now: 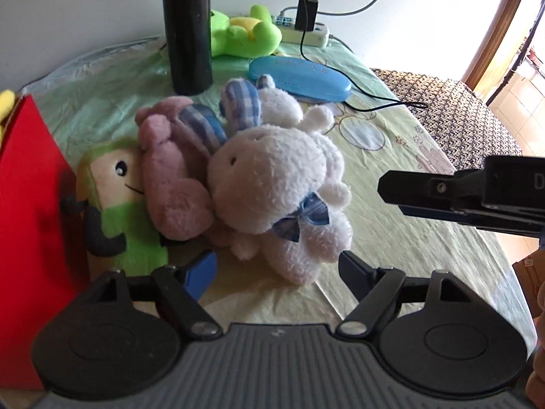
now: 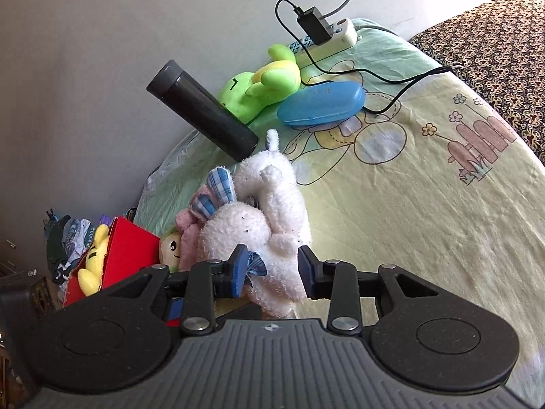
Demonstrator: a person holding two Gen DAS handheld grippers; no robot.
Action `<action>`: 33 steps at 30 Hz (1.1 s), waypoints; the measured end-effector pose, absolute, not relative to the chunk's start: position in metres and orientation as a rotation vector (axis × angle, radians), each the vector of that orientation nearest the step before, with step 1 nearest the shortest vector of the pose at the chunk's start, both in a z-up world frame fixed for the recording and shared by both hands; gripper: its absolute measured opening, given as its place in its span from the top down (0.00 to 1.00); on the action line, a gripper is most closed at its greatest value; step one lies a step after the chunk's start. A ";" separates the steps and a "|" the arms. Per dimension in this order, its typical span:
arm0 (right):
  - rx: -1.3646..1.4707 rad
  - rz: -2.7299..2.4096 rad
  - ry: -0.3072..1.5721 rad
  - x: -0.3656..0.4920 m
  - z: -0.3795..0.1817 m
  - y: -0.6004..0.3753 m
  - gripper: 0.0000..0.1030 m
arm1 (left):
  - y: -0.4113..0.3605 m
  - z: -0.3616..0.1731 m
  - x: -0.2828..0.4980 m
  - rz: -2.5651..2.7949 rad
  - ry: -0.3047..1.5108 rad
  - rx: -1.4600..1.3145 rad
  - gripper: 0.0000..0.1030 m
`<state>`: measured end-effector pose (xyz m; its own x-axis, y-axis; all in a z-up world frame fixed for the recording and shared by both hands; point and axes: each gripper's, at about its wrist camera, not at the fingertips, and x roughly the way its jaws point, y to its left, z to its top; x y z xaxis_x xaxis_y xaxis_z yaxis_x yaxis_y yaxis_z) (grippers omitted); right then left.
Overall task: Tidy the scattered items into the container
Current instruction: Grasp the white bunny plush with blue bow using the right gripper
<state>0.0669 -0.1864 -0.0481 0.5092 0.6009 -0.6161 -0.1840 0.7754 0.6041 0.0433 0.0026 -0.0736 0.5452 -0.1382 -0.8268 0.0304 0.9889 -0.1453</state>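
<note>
A white plush bunny [image 1: 282, 187] with blue plaid ears and bow lies on the bed, against a pink plush [image 1: 173, 177] and a green plush [image 1: 112, 204]. A red box [image 1: 30, 225] stands at the left with a yellow plush [image 2: 93, 259] inside. My left gripper [image 1: 276, 272] is open just in front of the white bunny, empty. My right gripper [image 2: 272, 272] is open with its fingers on either side of the white bunny's [image 2: 272, 211] body; it also shows in the left wrist view [image 1: 408, 194], at the right.
A black bottle [image 1: 187, 27] stands behind the plushes. A green frog plush [image 1: 245, 30], a blue glasses case [image 1: 299, 78] and a power strip [image 1: 306, 30] with charger and cable lie farther back. The bed's right edge meets a patterned cover [image 1: 453, 112].
</note>
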 end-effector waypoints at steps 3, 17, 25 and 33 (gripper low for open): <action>0.457 0.536 0.952 0.076 -0.059 -0.182 0.64 | 0.008 -0.080 0.049 -0.101 1.011 -0.172 0.20; 0.516 0.636 1.113 0.111 -0.094 -0.165 0.64 | 0.017 -0.103 0.071 -0.084 1.076 -0.235 0.23; 0.568 0.604 1.113 0.113 -0.101 -0.172 0.59 | 0.006 -0.103 0.072 -0.090 1.071 -0.198 0.26; 0.553 0.625 1.128 0.102 -0.096 -0.170 0.80 | -0.004 -0.096 0.058 -0.147 1.054 -0.141 0.38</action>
